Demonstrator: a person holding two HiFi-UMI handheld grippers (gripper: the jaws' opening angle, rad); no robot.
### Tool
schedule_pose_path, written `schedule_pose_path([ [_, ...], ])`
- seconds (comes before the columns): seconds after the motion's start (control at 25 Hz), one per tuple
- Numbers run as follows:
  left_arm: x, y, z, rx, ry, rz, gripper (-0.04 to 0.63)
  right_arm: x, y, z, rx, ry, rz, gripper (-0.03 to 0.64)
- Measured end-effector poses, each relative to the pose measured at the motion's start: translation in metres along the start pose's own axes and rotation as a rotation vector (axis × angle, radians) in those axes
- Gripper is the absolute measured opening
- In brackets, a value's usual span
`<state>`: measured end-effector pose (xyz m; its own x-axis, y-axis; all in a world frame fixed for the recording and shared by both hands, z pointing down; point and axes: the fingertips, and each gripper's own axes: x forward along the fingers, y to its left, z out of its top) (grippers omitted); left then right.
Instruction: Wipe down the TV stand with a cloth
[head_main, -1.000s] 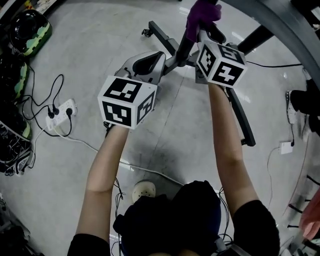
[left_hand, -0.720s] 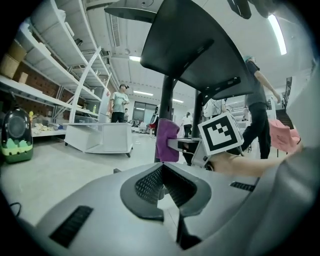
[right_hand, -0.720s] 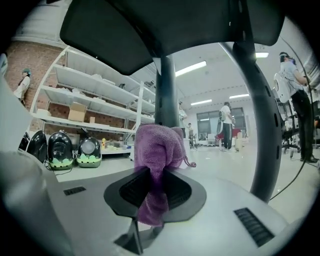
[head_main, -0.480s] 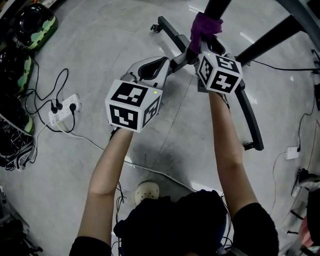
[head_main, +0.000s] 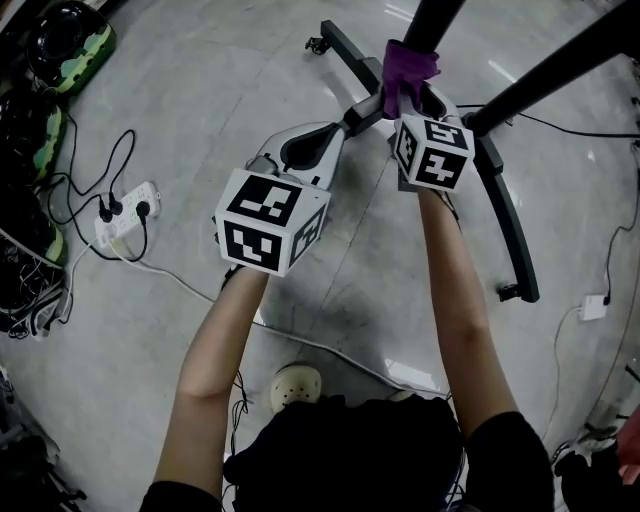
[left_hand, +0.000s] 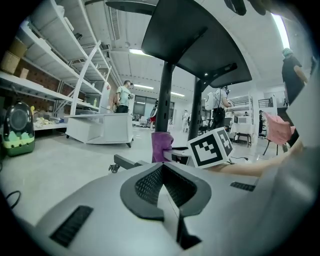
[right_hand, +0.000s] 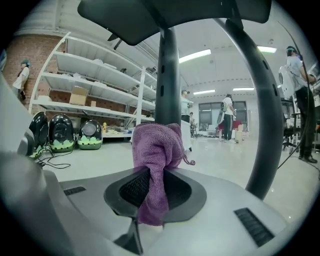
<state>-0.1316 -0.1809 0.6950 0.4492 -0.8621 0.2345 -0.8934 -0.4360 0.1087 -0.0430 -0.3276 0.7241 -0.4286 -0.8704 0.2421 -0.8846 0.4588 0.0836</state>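
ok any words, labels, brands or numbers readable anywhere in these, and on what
No text can be read in any view.
Cubes on the left gripper and right gripper: only black-and-white square marker patterns, no letters or digits.
Purple cloth: no tag or label showing.
Cardboard box on the shelf: any print is too small to read.
Power strip on the floor: no markings can be made out.

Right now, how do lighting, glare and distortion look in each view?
Head view: even light, pale glare patches on the glossy grey floor, fisheye bowing the black metal stand leg. Left gripper view: dark round vignette, ceiling strip light blown out. Right gripper view: purple terry cloth sharp, black stand post silhouetted.
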Motion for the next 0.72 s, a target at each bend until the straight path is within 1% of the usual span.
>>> schedule_pose_path([
  [0.16,0.003,-0.006,-0.011,-0.004,0.017,-0.010,0.005,0.005,0.001,-0.020,-0.013,0.034,0.006,0.089],
  [0.24,0.004,-0.008,-0.013,0.006,0.023,-0.012,0.005,0.007,0.001,-0.028,-0.014,0.048,0.007,0.089],
  [0.36,0.004,-0.008,-0.017,0.025,0.034,-0.011,0.005,0.010,0.002,-0.040,-0.001,0.072,0.008,0.088],
  [0.52,0.002,-0.007,-0.021,0.027,0.044,-0.013,0.005,0.014,0.005,-0.061,0.014,0.111,0.002,0.088],
  [0.72,0.004,-0.010,-0.025,0.031,0.052,-0.022,0.005,0.015,0.004,-0.066,0.013,0.121,0.001,0.089],
])
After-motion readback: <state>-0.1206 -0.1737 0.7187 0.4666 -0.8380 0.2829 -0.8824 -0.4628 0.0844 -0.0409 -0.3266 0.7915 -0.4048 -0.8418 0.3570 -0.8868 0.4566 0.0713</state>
